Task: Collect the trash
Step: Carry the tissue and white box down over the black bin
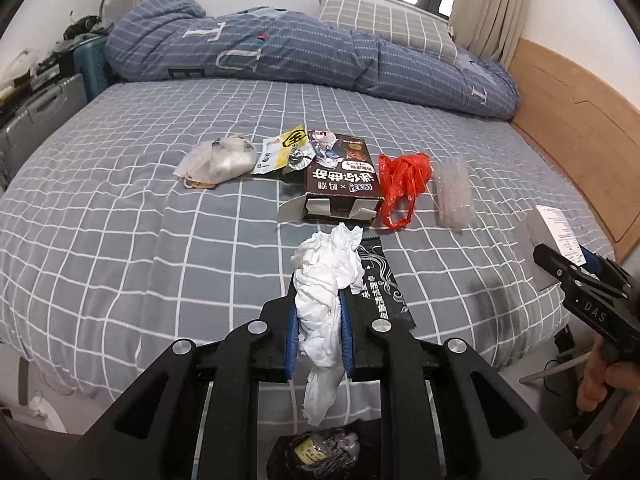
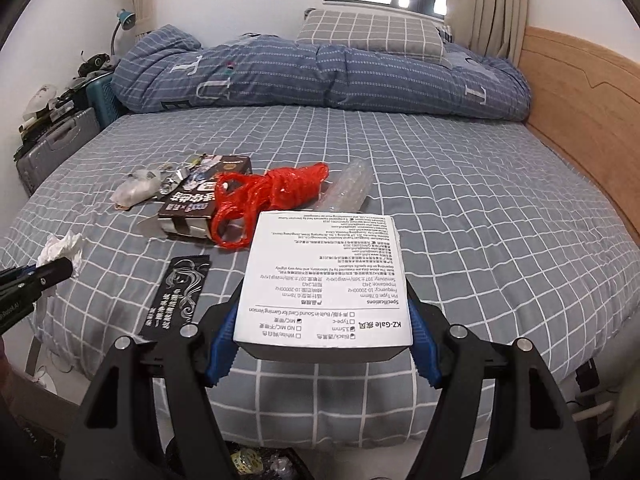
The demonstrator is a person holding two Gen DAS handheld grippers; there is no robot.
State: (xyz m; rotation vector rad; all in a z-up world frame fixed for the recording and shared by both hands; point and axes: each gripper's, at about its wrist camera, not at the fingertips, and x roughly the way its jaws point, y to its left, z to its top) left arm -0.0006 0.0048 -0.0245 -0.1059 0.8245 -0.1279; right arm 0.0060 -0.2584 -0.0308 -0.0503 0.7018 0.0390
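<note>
My left gripper (image 1: 319,300) is shut on a crumpled white tissue (image 1: 326,276) and holds it above the near edge of the bed. My right gripper (image 2: 323,316) is shut on a white printed box (image 2: 324,276) and holds it above the bed. On the sheet lie a black wrapper (image 2: 180,292), a brown carton (image 1: 342,178), a red plastic bag (image 1: 402,182), a bubble-wrap roll (image 1: 454,192), a white mask (image 1: 220,158) and a yellow packet (image 1: 280,148). A black trash bag (image 1: 316,454) with trash inside sits below the left gripper.
A rolled blue duvet (image 1: 300,52) and a checked pillow (image 1: 384,24) lie at the far side of the bed. A wooden headboard (image 2: 580,112) runs along the right. Suitcases and clutter (image 1: 40,100) stand at the left.
</note>
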